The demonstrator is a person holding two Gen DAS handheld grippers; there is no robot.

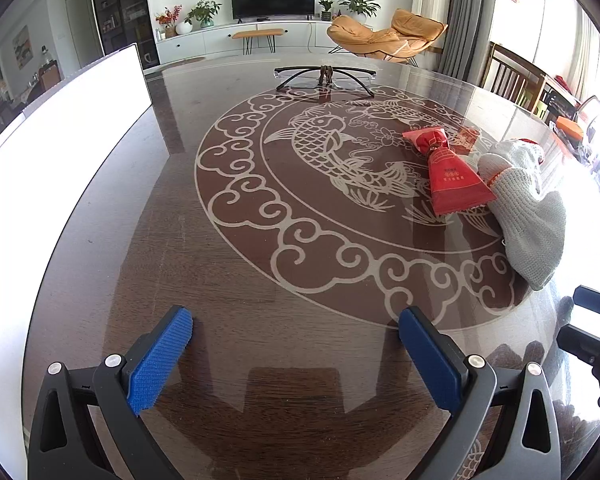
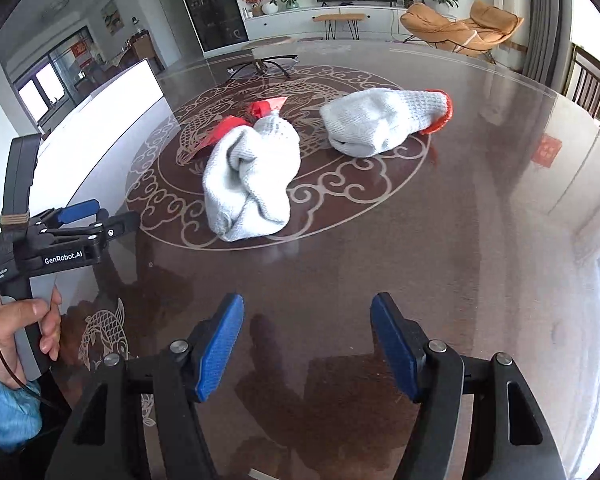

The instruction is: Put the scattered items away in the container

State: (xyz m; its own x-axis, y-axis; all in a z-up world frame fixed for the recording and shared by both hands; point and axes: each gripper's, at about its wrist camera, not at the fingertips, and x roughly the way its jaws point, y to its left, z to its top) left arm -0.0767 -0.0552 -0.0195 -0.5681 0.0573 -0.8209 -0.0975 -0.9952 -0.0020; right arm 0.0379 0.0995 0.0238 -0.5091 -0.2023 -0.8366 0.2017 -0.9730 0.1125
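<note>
A white container [image 1: 60, 152] stands at the table's left edge; it also shows in the right wrist view [image 2: 112, 108]. Black-framed glasses [image 1: 324, 78] lie at the far side. A red packet [image 1: 448, 172] lies right of centre, beside a white knit glove [image 1: 528, 216]. In the right wrist view one glove [image 2: 252, 180] lies ahead, partly hiding the red packet [image 2: 228, 126]; a second glove with a red cuff [image 2: 384, 120] lies farther right. My left gripper [image 1: 296, 328] is open and empty above the table. My right gripper [image 2: 306, 316] is open and empty, short of the near glove.
The dark wooden table [image 1: 260, 240] has a glass top with a fish pattern. Wooden chairs [image 1: 512, 76] stand at the far right. The left gripper's body and the hand holding it show at the left of the right wrist view [image 2: 60, 240].
</note>
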